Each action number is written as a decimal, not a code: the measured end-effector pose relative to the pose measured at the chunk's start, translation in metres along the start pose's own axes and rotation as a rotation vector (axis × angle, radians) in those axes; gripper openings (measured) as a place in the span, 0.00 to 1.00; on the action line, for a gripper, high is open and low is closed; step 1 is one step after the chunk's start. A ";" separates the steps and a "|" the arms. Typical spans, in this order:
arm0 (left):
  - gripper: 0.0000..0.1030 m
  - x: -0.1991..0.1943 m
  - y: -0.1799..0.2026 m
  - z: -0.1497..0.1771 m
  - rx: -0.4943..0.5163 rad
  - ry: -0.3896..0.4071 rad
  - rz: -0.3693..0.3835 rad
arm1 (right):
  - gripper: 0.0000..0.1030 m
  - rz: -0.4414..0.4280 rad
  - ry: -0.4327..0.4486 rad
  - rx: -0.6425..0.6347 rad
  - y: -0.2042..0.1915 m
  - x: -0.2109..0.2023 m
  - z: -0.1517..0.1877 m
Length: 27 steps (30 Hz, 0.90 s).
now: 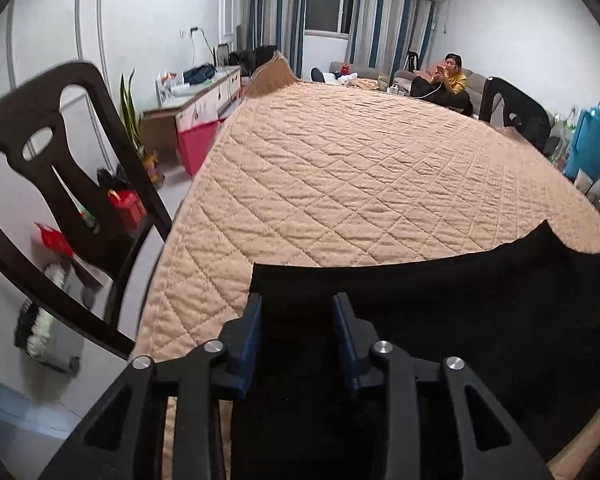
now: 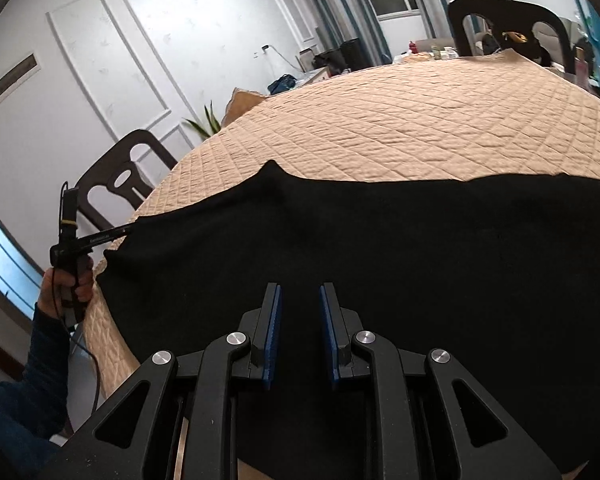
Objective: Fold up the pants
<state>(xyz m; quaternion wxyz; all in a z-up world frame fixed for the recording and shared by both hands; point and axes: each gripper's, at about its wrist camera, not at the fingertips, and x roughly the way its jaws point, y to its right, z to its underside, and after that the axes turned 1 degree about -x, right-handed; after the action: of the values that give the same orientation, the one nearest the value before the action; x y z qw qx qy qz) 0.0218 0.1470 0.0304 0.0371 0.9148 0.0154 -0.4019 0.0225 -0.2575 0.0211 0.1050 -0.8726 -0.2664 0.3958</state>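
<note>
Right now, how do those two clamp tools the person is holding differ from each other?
The left gripper hangs over the near left edge of the black pants, its fingers set wider apart; the right gripper is over the middle of the cloth, its fingers closer together. The left gripper faces mostly bare quilted cover; the right gripper faces mostly pants. Both have black frames and blue pads, and nothing is pinched between either pair.

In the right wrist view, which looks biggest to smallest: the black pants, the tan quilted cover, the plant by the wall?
1. Black pants and tan quilted cover: too alike to rank; the pants lie nearer the camera.
2. Plant: clearly smallest, though far off.
</note>
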 end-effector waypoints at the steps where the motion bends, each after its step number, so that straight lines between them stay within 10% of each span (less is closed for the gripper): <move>1: 0.29 0.001 0.000 -0.002 0.005 -0.007 -0.009 | 0.19 -0.002 0.006 0.012 0.002 -0.002 0.001; 9: 0.08 -0.002 0.000 -0.005 0.027 0.007 -0.064 | 0.19 -0.011 0.057 0.089 0.018 -0.015 0.006; 22: 0.06 0.005 -0.030 -0.024 -0.127 0.024 -0.133 | 0.19 0.105 0.140 0.161 0.043 -0.045 0.011; 27: 0.39 -0.055 -0.006 0.013 -0.087 0.123 0.034 | 0.19 0.162 0.141 0.151 0.045 -0.059 0.022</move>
<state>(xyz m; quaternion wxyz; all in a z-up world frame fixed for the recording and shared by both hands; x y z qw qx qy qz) -0.0257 0.1519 0.0620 0.0828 0.9354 0.0193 -0.3432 -0.0089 -0.3278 0.0261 0.1566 -0.9065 -0.1566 0.3594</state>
